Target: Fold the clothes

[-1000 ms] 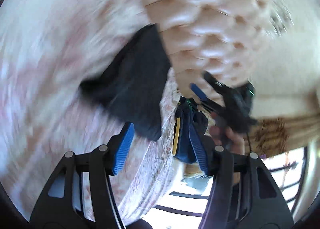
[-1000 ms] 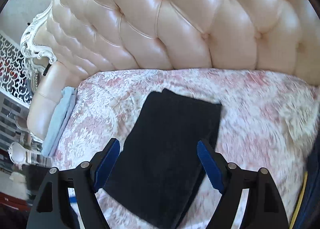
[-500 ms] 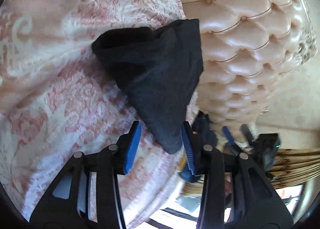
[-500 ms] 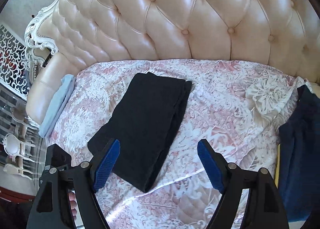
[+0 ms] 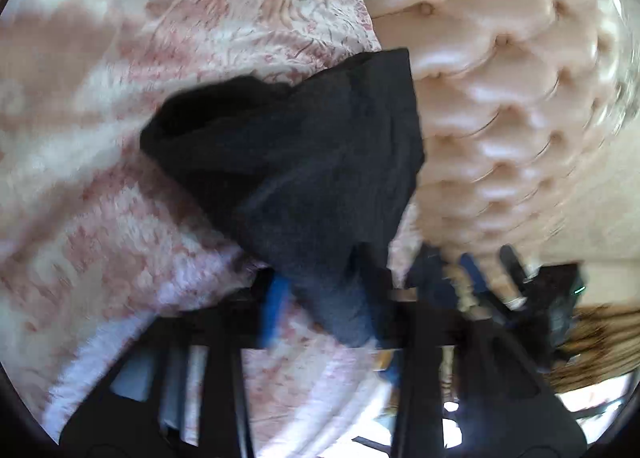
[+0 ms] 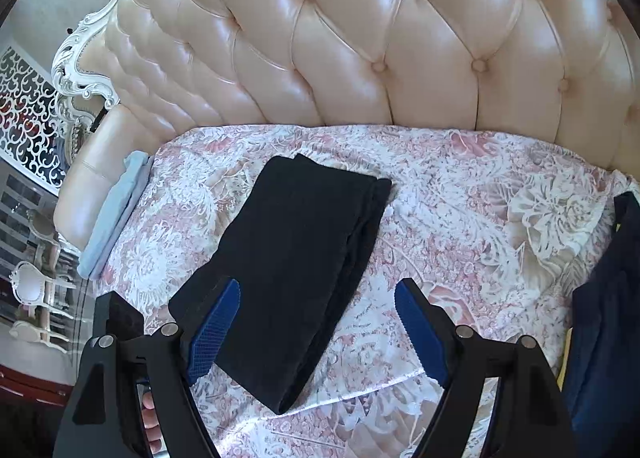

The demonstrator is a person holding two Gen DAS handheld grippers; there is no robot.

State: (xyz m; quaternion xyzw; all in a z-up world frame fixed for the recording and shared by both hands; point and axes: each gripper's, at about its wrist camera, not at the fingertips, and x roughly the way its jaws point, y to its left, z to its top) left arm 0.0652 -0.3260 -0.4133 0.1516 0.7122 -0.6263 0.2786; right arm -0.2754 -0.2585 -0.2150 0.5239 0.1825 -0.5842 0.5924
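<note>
A black folded garment [image 6: 296, 258] lies on the pink floral cover [image 6: 480, 197], running from the cushioned back toward the near edge. My right gripper [image 6: 316, 290] hangs open above its near end, with nothing between the blue pads [image 6: 216, 322]. In the blurred left wrist view, a bunched corner of the black garment [image 5: 304, 161] fills the gap between my left gripper's [image 5: 328, 298] fingers, which press it from both sides. The left gripper's body [image 6: 116, 318] shows at the garment's near left corner.
A tufted cream back [image 6: 360, 37] rises behind the cover. A light blue folded cloth [image 6: 112, 217] rests against the left armrest. A navy garment [image 6: 600, 298] lies at the right edge. A person's finger [image 6: 150, 426] shows at bottom left.
My left gripper swung over to the black garment and narrowed around its corner. My right gripper drew back and rose, so the garment looks smaller beneath it.
</note>
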